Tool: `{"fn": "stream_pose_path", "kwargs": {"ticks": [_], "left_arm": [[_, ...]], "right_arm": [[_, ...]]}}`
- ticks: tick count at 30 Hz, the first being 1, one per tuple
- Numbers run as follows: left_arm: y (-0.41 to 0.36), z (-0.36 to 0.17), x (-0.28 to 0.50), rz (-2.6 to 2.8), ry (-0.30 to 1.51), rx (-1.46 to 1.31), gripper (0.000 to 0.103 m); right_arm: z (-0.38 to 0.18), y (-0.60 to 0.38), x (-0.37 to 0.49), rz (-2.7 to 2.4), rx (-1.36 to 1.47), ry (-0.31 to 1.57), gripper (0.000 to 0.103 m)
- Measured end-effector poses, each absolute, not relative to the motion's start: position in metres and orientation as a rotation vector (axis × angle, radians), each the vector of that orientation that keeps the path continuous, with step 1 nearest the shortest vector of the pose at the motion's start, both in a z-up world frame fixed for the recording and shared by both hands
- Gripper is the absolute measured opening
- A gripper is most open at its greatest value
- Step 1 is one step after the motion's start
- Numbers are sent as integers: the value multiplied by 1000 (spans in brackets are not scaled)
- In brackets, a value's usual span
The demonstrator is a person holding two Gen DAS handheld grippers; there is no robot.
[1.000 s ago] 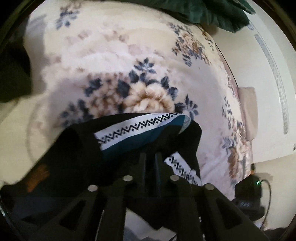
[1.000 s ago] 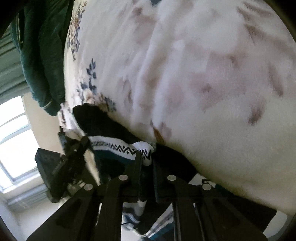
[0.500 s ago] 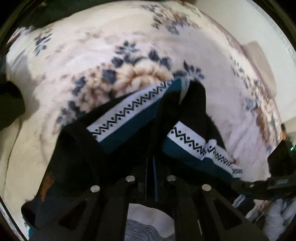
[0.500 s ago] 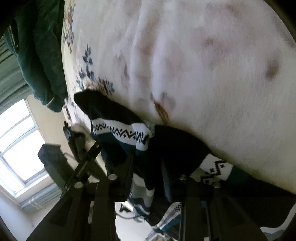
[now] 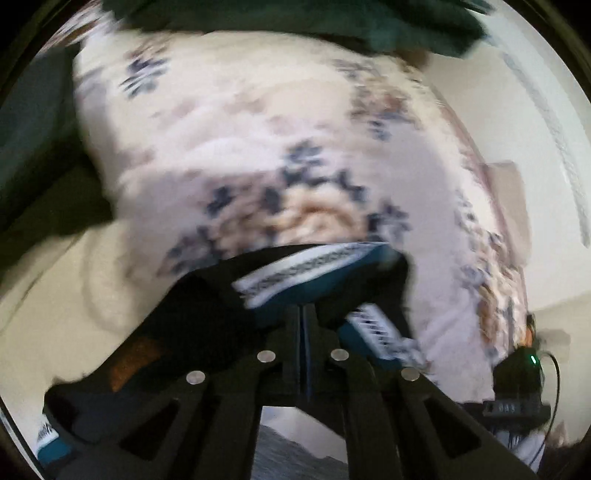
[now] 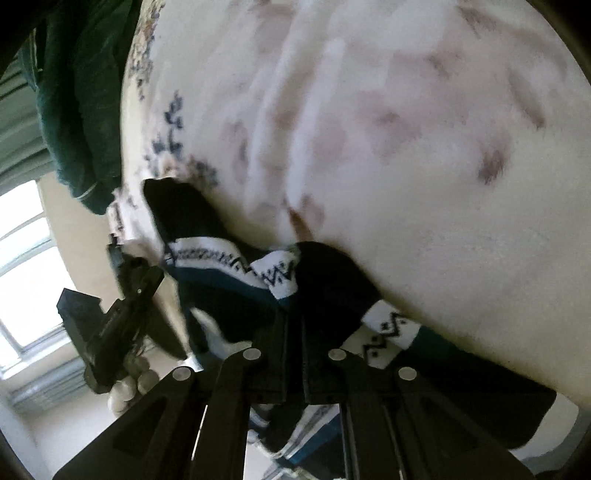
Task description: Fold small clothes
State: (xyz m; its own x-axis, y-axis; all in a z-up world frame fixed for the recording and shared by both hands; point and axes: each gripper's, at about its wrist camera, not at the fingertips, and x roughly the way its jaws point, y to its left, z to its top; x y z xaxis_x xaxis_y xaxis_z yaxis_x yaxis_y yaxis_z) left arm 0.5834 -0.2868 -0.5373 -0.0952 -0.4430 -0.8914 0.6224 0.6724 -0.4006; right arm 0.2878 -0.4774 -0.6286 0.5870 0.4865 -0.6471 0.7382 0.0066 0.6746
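Bed: floral blanket (image 5: 258,155), cream with blue and tan flowers, fills both views; I see a dark green cloth (image 5: 295,18) heaped at its far edge.
Garment: black knit garment (image 5: 207,317) with white zigzag bands over teal, bunched at the near edge of the blanket — part on the bed, part hanging off below the fingers in the right wrist view.
Long axis: as I read it, the garment runs across between my two grippers, one banded edge (image 6: 229,258) stretching from the right fingers toward the left gripper's side.
Left gripper (image 5: 302,314): fingers pressed together with black fabric bunched at their tips; I judge it is pinching the garment just under the upper band. Blur hides the exact contact.
Right gripper (image 6: 293,317): fingers pressed together, fabric folded around them at the banded corner — pinching the garment too, I judge.
Other rig: left gripper body shows dark at the left of the right wrist view, close by.
Coming move: both hands sit at the near edge, so the fold should carry the held edge away from me, over the blanket; neither hand is clearly nearer.
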Motion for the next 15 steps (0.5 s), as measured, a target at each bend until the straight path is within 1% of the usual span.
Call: {"fn": "stream_pose_path", "kwargs": {"ticks": [1,2,3,4,5,6,9,11,12,14,15], "left_arm": [[-293,-534,580,-915,1399,174,10],[-301,-532,576,-940,1401,188,25],[-311,-534,573,-968,1411,197,46],[-319,-537,571,-975,1418,210,52],[-331,-543,567,-984,1419,239,53],[-339,-548,566,-987,1429,270,53],[-363,-568,559,-1006,1471,345,53],[-374,-579,554,-1004,1477,400,51],[-378,-583,552,-994,1471,424,41],[-381,-588,550,-967,1468,454,10],[-381,-588,551,-967,1467,444,9]], "right_arm": [[-626,-480,287,-244,1658,1029,8],[-622,-483,286,-232,1660,1018,14],[-617,-485,284,-232,1652,1011,27],[-614,-489,283,-233,1649,995,34],[-611,-492,282,-240,1648,979,45],[-609,-493,282,-250,1646,973,46],[-614,-501,279,-274,1682,952,46],[-621,-507,281,-280,1712,929,46],[-624,-508,283,-280,1717,933,46],[-637,-510,289,-273,1746,945,46],[-645,-510,290,-272,1767,945,46]]}}
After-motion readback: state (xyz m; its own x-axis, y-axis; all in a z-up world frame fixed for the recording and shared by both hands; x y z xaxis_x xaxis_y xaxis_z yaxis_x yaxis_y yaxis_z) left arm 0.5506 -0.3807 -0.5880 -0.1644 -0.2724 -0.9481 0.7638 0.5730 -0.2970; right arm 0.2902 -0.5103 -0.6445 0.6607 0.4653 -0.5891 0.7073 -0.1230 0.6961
